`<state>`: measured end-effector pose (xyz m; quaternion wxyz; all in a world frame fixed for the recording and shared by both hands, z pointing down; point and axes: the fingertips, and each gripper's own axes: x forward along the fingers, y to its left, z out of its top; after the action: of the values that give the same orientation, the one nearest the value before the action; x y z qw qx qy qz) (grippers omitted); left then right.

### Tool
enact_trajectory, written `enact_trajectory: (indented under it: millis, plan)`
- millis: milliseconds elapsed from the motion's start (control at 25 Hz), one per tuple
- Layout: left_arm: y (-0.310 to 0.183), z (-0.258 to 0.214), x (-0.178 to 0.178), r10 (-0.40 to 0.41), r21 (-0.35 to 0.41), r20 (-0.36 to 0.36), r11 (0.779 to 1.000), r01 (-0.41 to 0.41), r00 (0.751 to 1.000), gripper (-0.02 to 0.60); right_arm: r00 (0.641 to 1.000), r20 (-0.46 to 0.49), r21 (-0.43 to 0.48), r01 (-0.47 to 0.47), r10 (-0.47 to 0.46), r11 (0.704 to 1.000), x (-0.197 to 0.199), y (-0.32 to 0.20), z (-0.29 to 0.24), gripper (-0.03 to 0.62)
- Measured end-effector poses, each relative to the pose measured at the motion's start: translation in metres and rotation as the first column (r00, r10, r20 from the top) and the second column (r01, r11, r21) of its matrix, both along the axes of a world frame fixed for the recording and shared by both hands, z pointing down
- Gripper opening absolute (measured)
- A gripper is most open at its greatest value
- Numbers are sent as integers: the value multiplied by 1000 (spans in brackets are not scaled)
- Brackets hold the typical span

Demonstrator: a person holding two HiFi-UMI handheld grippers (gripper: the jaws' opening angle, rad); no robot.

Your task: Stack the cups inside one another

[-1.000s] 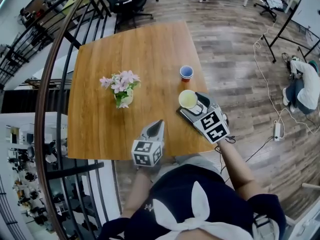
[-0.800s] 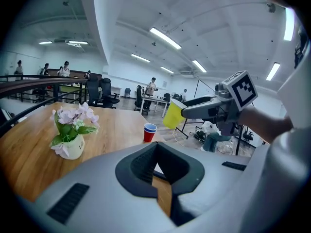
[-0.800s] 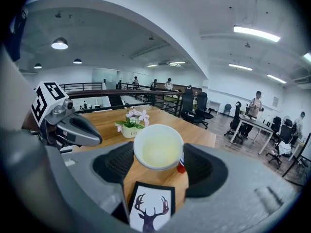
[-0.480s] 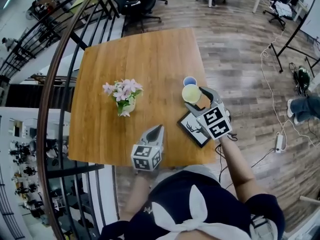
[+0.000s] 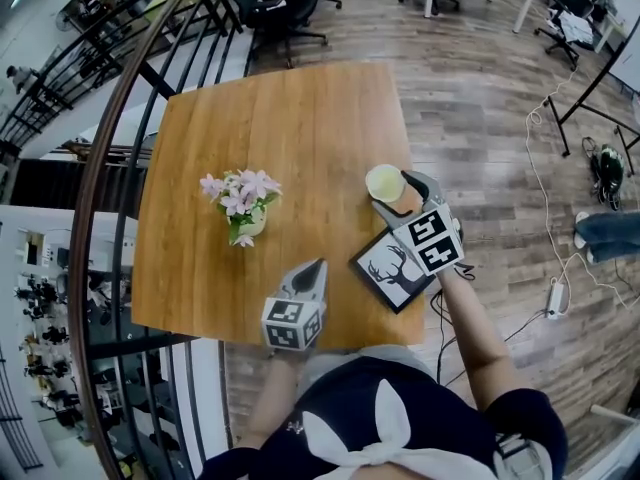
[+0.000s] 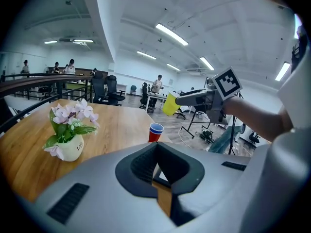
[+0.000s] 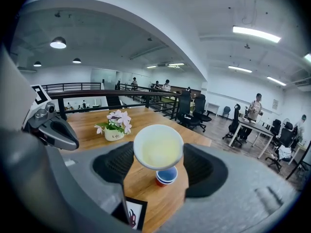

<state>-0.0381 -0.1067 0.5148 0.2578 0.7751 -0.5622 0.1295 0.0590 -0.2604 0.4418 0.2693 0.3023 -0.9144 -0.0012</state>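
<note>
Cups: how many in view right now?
2. The yellow cup is held off the table in the right gripper. The red cup, blue inside, stands on the table below it. No others show.

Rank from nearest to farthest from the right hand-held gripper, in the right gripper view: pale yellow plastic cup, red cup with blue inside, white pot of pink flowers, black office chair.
1. Pale yellow plastic cup: between the jaws.
2. Red cup with blue inside: on the table, just beyond.
3. White pot of pink flowers: farther, left.
4. Black office chair: beyond the table.
</note>
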Motion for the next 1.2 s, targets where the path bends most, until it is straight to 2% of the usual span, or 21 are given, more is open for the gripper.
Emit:
enact_trajectory:
  millis: [280, 640, 1200]
  plan:
    - [-6, 13, -2, -24, -21, -10, 999, 24, 1000, 17, 1000, -19, -15, 8, -9, 1000, 0, -22, 20, 316]
    - [-13, 25, 4, 2, -50, -20, 999, -3, 1000, 17, 1000, -23, -50, 16, -17, 999, -9, -38, 46, 318]
    - [-32, 38, -12, 46, -88, -35, 995, -49, 998, 17, 997, -70, -127, -51, 42, 991, -11, -62, 86, 319]
